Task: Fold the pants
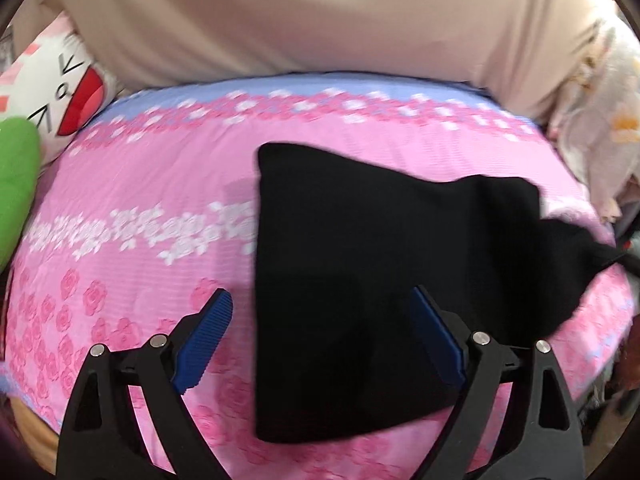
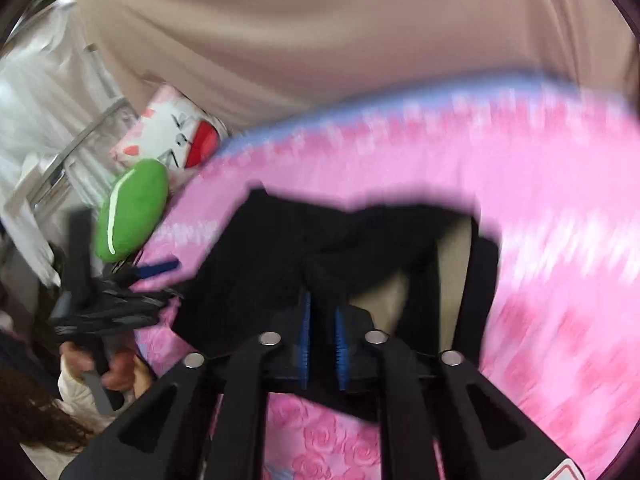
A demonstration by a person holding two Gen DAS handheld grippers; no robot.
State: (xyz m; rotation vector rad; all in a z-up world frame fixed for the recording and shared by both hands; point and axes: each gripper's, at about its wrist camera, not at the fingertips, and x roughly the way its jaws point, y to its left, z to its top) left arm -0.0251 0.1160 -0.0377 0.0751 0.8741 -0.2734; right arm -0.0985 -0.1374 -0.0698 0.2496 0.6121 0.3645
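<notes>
- On a bed (image 1: 132,184) dressed in a pink rose-print sheet, black pants (image 1: 360,264) lie partly folded into a dark block, one end trailing off toward the bed's right edge.
- Judged risk: the lifted fabric is thin and limp; if the right claw (image 2: 322,344) carries it over too quickly or off-line, the top layer could land skewed or bunch, spoiling the fold. The heavy blur in the right wrist view suggests fast motion.
- Second risk: the trailing end near the mattress edge could slide off and drag the folded block with it.
- Left claw (image 1: 320,340): spread wide, gripping nothing. Its right blue pad overlaps the pants in the view; contact cannot be confirmed. Its left pad sits over bare sheet.
- Right claw: nearly closed, its two blue pads pinching a raised bunch of the pants, part of the cloth lifted off the bed.
- Beside the bed's far left corner sit a green plush toy (image 2: 132,212) and a white cartoon cushion (image 2: 176,136); a beige curtain (image 1: 320,16) hangs behind.
</notes>
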